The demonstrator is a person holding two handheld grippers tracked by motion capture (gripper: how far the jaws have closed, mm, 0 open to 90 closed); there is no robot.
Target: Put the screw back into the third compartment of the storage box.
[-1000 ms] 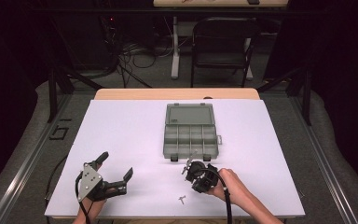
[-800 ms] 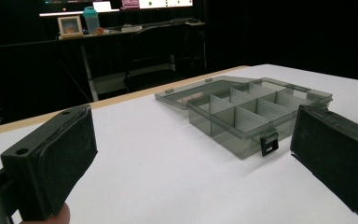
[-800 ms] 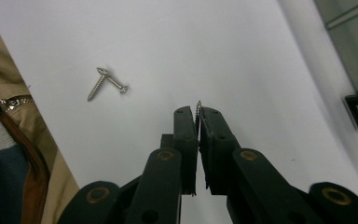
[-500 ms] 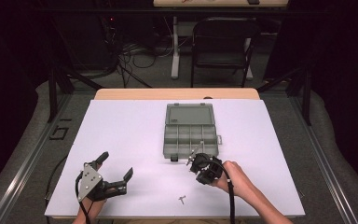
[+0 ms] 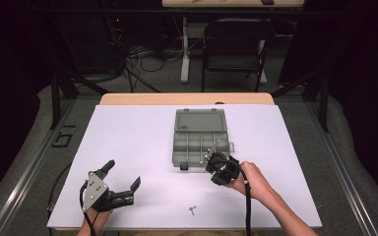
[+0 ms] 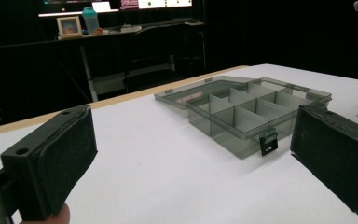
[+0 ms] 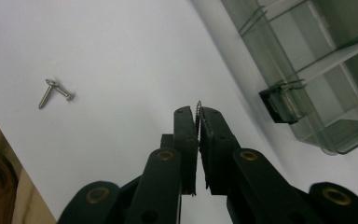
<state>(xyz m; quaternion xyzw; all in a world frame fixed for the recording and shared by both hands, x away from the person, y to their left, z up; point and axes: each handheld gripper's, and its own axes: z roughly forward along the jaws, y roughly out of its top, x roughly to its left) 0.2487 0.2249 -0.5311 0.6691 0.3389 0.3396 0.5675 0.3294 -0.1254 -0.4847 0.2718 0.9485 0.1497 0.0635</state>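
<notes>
A smoky-clear compartment box point(image 5: 199, 147) lies open at mid-table, its lid point(image 5: 200, 120) flat behind it. My right gripper point(image 5: 211, 160) hovers at the box's front right corner, shut on a small threaded screw point(image 7: 197, 111) whose tip pokes out above the pads. In the right gripper view the box's front latch point(image 7: 277, 105) is just to the right of the jaws. Two loose screws point(image 5: 192, 210) point(image 7: 56, 92) lie crossed near the table's front edge. My left gripper point(image 5: 123, 175) point(image 6: 191, 177) rests at the front left, wide open, with nothing between its pads.
The white table top point(image 5: 138, 142) ends in a wooden strip at the far side. A black folding chair point(image 5: 234, 46) and cables stand behind the table. In the left gripper view the box point(image 6: 256, 112) sits ahead and to the right.
My right gripper has moved away from the front edge and slightly right, up to the box's front corner, the screw still pinched. The left gripper has stayed put.
</notes>
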